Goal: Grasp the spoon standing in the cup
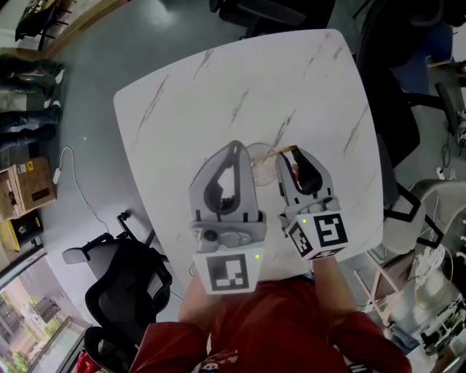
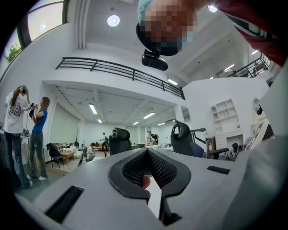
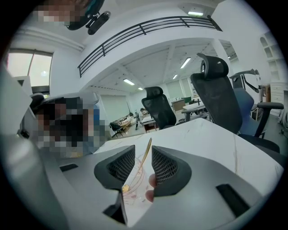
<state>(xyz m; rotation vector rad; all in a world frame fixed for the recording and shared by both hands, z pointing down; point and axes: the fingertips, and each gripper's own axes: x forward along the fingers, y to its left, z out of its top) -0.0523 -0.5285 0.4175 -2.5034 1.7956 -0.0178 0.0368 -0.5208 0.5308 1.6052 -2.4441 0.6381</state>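
Note:
A clear cup [image 1: 260,159] stands on the white marble table [image 1: 291,80], partly hidden between my two grippers. A thin gold spoon [image 1: 281,151] leans in it. In the right gripper view the spoon [image 3: 144,157] rises between the two jaws of my right gripper [image 3: 143,158], over the cup [image 3: 135,182]. The jaws stand apart on either side of the handle and I see no contact. From above, my right gripper [image 1: 295,154] reaches over the cup's right side. My left gripper [image 1: 237,146] sits just left of the cup, tips together and empty; in its own view the left gripper [image 2: 147,151] faces the room.
Black office chairs stand at the table's far edge [image 1: 269,14] and at the near left [image 1: 120,291]. Cardboard boxes [image 1: 25,186] sit on the floor at left. Two people [image 2: 22,130] stand far off in the left gripper view. Equipment crowds the right side [image 1: 437,284].

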